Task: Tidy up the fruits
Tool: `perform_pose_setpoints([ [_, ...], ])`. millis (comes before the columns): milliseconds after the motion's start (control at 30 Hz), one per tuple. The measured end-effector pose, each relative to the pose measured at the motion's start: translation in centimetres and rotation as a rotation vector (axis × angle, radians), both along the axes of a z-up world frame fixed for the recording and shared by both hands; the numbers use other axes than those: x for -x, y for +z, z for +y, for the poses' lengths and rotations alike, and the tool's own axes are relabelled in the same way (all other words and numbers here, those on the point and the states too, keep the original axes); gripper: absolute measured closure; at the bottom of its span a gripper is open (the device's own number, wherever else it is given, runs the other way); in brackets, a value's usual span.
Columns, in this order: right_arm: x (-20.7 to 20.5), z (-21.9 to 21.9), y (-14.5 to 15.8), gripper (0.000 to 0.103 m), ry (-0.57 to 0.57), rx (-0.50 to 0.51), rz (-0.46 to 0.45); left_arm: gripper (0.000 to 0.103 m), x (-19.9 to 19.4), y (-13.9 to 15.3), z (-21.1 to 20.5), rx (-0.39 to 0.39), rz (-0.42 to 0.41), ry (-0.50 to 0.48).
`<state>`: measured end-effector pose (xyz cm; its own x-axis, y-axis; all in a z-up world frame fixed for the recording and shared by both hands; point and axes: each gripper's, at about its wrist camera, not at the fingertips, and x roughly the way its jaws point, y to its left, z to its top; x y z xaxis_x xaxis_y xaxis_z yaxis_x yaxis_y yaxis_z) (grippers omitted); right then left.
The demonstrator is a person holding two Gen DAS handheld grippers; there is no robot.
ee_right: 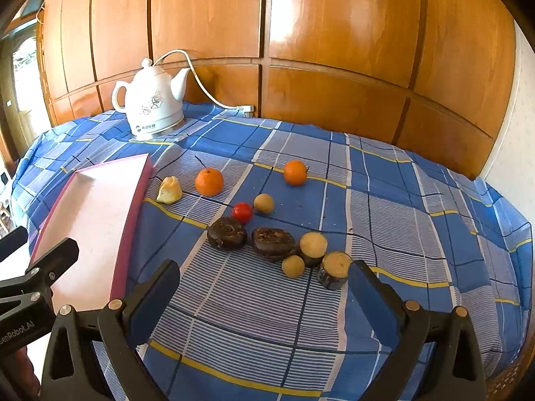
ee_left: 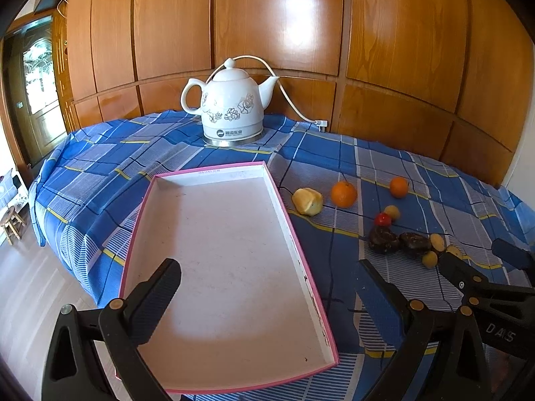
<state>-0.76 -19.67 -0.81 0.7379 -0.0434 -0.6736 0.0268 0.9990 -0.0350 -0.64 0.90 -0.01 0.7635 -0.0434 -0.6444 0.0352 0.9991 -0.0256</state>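
A pink-rimmed white tray (ee_left: 214,267) lies empty on the blue checked cloth; it also shows in the right wrist view (ee_right: 133,200). Right of it lie a peeled yellow fruit (ee_right: 170,190), two oranges (ee_right: 209,182) (ee_right: 295,172), a small red fruit (ee_right: 242,212), two dark brown fruits (ee_right: 227,233) (ee_right: 273,243), small tan round fruits (ee_right: 263,203) (ee_right: 293,266) and two cut stubs (ee_right: 313,246) (ee_right: 334,268). My left gripper (ee_left: 271,284) is open over the tray. My right gripper (ee_right: 264,284) is open, just in front of the fruits.
A white ceramic electric kettle (ee_left: 230,107) with its cord (ee_left: 291,100) stands at the back of the table against a wooden panelled wall. The table's left edge (ee_left: 50,234) drops to the floor, where a small stool (ee_left: 11,224) stands.
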Motion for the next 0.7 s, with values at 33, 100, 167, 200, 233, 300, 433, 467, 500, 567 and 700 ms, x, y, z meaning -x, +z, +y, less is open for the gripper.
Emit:
perform_pose_setpoints([
  [33, 0.0, 0.0, 0.01, 0.001, 0.0, 0.0, 0.0, 0.0, -0.01, 0.03, -0.01, 0.0, 0.0, -0.001],
  [100, 0.04, -0.02, 0.02, 0.001, 0.001, -0.002, 0.0, 0.0, -0.03, 0.09, -0.04, -0.002, -0.001, -0.002],
  [167, 0.06, -0.01, 0.04, 0.001, 0.002, -0.003, -0.001, 0.0, -0.07, 0.13, -0.01, -0.002, -0.001, -0.003],
  [200, 0.05, 0.01, 0.04, 0.001, 0.002, -0.003, -0.002, 0.0, -0.08, 0.13, -0.02, -0.002, -0.001, -0.004],
  [233, 0.06, 0.0, 0.04, 0.001, 0.002, -0.004, -0.002, 0.0, -0.07, 0.13, -0.06, -0.003, 0.0, -0.004],
  [300, 0.06, 0.01, 0.03, 0.001, 0.003, -0.005, -0.002, 0.0, -0.05, 0.17, -0.1, -0.004, -0.001, -0.005],
  [433, 0.06, -0.04, 0.02, 0.001, 0.002, -0.009, -0.002, 0.0, -0.01, 0.21, -0.13, -0.006, 0.0, -0.007],
  [467, 0.06, -0.06, 0.02, 0.001, 0.002, -0.01, -0.001, 0.0, -0.03, 0.24, -0.11, -0.005, 0.0, -0.008],
  [500, 0.07, -0.06, 0.02, 0.001, 0.002, -0.011, -0.001, 0.0, -0.04, 0.27, -0.08, -0.005, 0.0, -0.009],
  [567, 0.07, -0.1, 0.01, 0.001, 0.002, -0.012, -0.001, 0.0, 0.0, 0.29, -0.12, -0.006, -0.001, -0.01],
  [700, 0.05, -0.15, 0.0, 0.001, 0.002, -0.014, -0.002, 0.0, 0.0, 0.3, -0.13, -0.006, -0.001, -0.01],
])
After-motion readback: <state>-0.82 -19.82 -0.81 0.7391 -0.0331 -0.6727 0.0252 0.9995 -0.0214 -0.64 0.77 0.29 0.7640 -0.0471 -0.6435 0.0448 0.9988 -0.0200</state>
